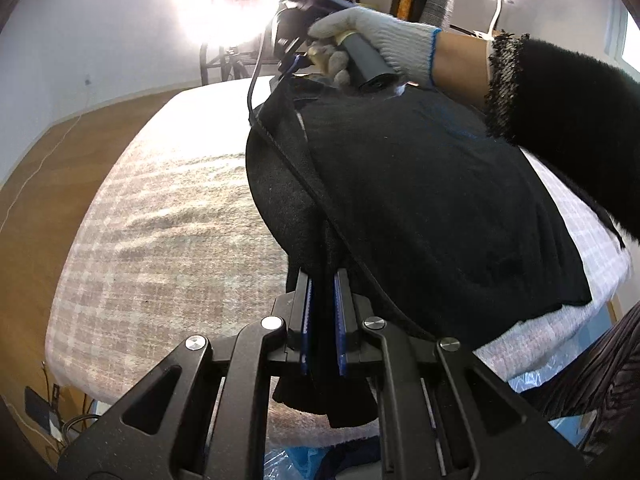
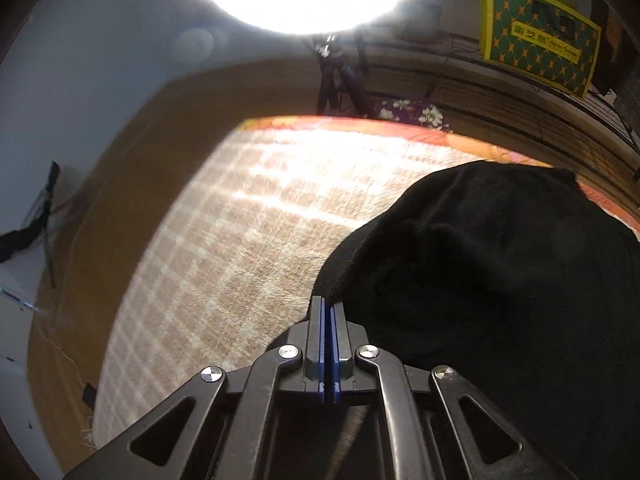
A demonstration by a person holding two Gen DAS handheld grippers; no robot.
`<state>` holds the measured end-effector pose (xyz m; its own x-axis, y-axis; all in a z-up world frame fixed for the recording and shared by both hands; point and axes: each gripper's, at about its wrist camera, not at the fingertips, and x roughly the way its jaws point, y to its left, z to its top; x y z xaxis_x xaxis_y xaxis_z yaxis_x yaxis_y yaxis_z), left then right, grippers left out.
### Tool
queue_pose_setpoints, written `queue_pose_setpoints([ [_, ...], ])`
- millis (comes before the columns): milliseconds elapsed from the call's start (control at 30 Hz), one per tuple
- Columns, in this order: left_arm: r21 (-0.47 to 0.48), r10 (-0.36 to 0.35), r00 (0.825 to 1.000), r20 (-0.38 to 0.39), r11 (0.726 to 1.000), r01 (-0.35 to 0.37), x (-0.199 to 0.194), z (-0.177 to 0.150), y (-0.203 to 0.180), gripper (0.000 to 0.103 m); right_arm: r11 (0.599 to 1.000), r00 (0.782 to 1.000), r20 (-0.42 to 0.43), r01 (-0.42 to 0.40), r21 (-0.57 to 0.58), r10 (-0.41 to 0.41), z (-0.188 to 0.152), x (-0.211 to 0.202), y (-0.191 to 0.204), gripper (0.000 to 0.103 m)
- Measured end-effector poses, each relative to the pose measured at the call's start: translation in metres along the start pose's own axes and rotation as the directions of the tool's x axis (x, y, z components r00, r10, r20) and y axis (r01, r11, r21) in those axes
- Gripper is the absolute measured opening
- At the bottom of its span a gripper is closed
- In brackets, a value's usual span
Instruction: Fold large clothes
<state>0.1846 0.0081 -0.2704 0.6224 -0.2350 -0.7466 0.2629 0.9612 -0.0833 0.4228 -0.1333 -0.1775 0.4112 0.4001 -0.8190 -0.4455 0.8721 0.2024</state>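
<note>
Left claw (image 1: pixel 323 280) clamps a fold of large black knit garment (image 1: pixel 420 208) at lower centre, while right claw (image 2: pixel 329 304), clenched, apparently pinches its edge over checked beige blanket (image 2: pixel 240 248).

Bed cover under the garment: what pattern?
Beige-and-white check on the bed cover; clearest in the right wrist view.

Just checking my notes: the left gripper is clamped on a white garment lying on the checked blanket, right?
Not quite: the garment is black, not white, as the left wrist view shows. The left gripper is indeed clamped on it, over the checked blanket.
</note>
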Motion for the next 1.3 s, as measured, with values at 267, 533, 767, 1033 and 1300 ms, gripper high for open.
queue_pose_setpoints([
  [267,0.133,-0.019,1.0,-0.015,0.991,0.021,-0.004,-0.007,-0.033,0.009,0.989,0.993,0.064,-0.105,0.104,0.099,-0.027,-0.04,-0.08,0.0],
  [533,0.207,-0.085,0.995,-0.046,0.974,0.093,-0.018,-0.013,-0.059,0.011,0.98,1.0,0.006,0.015,0.198,-0.017,-0.059,-0.03,-0.146,0.023],
  [767,0.186,-0.069,0.998,-0.008,0.98,0.07,-0.053,-0.019,-0.048,0.012,0.984,0.992,0.122,-0.049,0.173,0.028,-0.081,-0.098,-0.153,0.027],
  [1033,0.025,-0.054,0.999,0.006,0.998,0.054,-0.068,-0.017,-0.008,0.012,0.986,0.957,0.273,-0.132,0.102,0.1,-0.127,-0.222,-0.129,0.029],
  [1300,-0.132,-0.16,0.985,-0.063,0.98,0.151,-0.04,-0.014,0.001,0.012,0.978,0.916,0.355,-0.206,0.024,0.184,-0.213,-0.32,-0.097,0.033],
])
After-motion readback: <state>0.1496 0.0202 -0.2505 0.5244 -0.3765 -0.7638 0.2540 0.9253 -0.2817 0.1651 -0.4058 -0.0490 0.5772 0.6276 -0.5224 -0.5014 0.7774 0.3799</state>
